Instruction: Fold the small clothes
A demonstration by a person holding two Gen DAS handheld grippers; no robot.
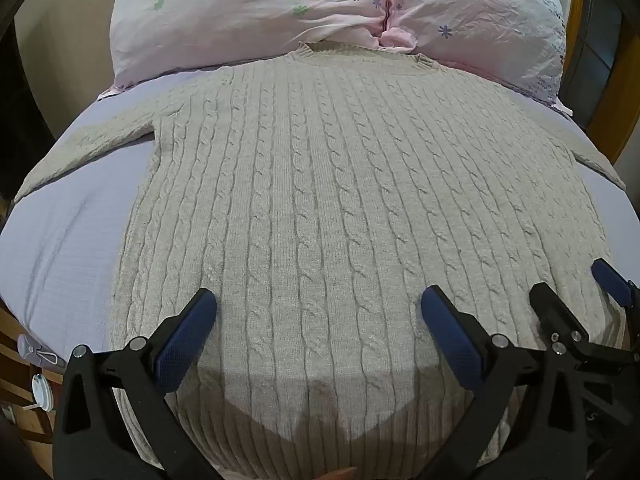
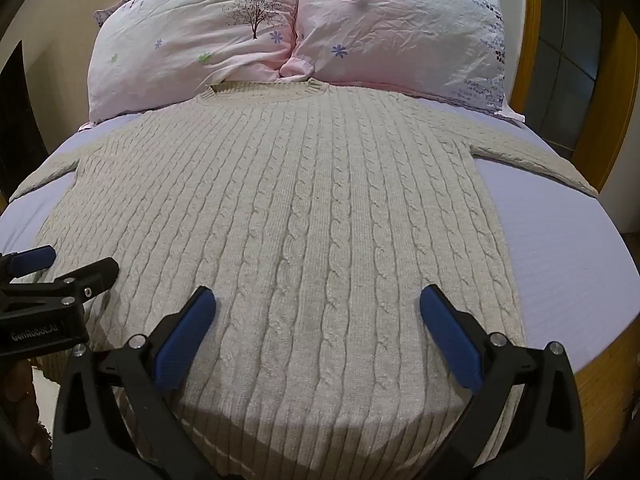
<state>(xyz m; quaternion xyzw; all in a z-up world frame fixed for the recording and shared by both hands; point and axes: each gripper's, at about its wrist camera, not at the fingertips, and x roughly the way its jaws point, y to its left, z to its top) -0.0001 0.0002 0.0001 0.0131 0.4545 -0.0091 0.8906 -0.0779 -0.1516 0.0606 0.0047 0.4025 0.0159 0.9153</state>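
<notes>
A beige cable-knit sweater (image 1: 340,208) lies spread flat, front or back up I cannot tell, on a bed covered by a pale lavender sheet (image 1: 68,248). Its ribbed collar (image 1: 308,50) points toward two pink floral pillows (image 1: 248,12) at the head of the bed, and the collar edge touches them. The left sleeve (image 1: 92,148) stretches out sideways over the sheet; the right sleeve (image 2: 532,156) does the same on the other side. The ribbed hem (image 2: 320,440) lies nearest the cameras, in shadow.

The left gripper (image 1: 318,332) hovers over the lower part of the sweater, its jaws wide apart with blue pads (image 1: 184,340) showing and nothing between them. The right gripper (image 2: 318,332) hangs just beside it over the same lower area, jaws likewise spread and holding nothing. In the left wrist view the right gripper appears at the right edge; in the right wrist view the left one shows at the left edge.

A wooden bed frame (image 2: 608,360) borders the mattress on the right.
</notes>
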